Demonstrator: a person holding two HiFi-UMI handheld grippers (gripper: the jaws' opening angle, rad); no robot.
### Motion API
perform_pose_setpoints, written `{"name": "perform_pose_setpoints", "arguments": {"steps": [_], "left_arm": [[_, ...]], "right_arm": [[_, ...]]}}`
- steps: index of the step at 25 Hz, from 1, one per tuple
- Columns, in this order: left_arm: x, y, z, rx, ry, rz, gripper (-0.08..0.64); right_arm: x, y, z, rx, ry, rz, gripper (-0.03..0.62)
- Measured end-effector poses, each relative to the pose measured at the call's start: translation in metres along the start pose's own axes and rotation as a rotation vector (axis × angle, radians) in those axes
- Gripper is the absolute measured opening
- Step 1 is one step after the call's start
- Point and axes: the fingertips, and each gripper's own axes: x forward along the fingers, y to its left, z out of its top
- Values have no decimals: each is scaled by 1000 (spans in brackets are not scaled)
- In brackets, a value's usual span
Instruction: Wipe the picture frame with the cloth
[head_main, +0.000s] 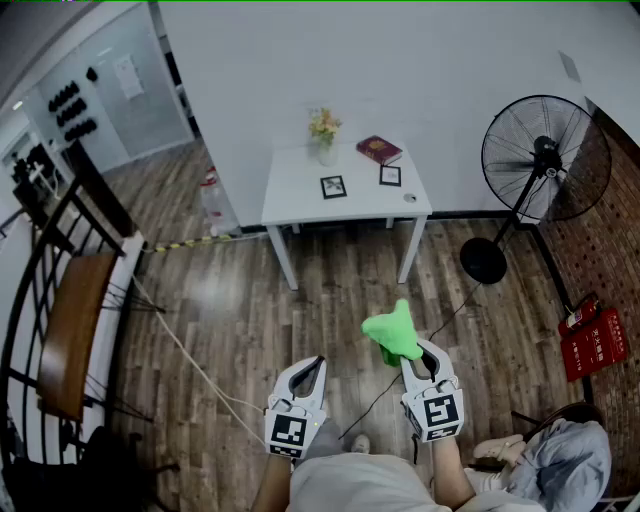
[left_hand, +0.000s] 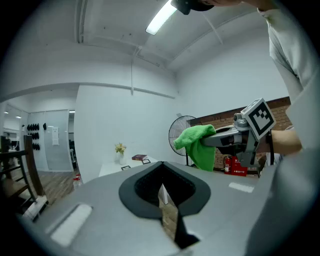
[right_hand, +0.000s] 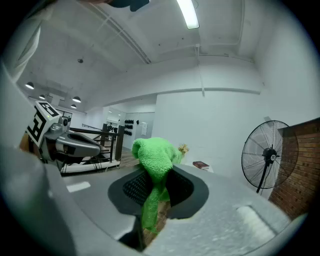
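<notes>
We hold a bright green knitted cloth (head_main: 393, 332) in the right gripper (head_main: 413, 353). Its jaws are clamped on a hanging fold, and the bunched rest sticks out past the tips. Our left gripper (head_main: 313, 366) is just beside it over the wooden plank floor (head_main: 230, 300), jaws drawn together on nothing. Well ahead, a small black picture frame (head_main: 333, 187) and a second black frame (head_main: 390, 176) stand on the white rectangular table (head_main: 300, 200), near a red book (head_main: 379, 149).

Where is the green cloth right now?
The green cloth is pinched in the right gripper, low and right of centre in the head view, over the wooden floor, well short of the white table.
</notes>
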Motion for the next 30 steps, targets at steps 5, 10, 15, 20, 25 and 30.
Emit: {"name": "perform_pose_setpoints", "arguments": {"steps": [5, 10, 15, 20, 25, 30], "left_arm": [[1, -3, 1, 5, -4, 9, 20], [18, 12, 0, 5, -5, 21, 20], [51, 44, -4, -2, -11, 31, 20], [91, 85, -3, -11, -7, 31, 20], [124, 126, 0, -9, -8, 12, 20], [149, 169, 5, -11, -17, -4, 20]], "right_arm": [[3, 6, -4, 24, 1, 37, 63], [29, 4, -7, 24, 13, 61, 63], [72, -4, -8, 17, 25, 63, 63], [123, -19, -1, 18, 37, 50, 63], [172, -26, 1, 25, 54, 33, 63], [217, -27, 6, 25, 73, 13, 63]]}}
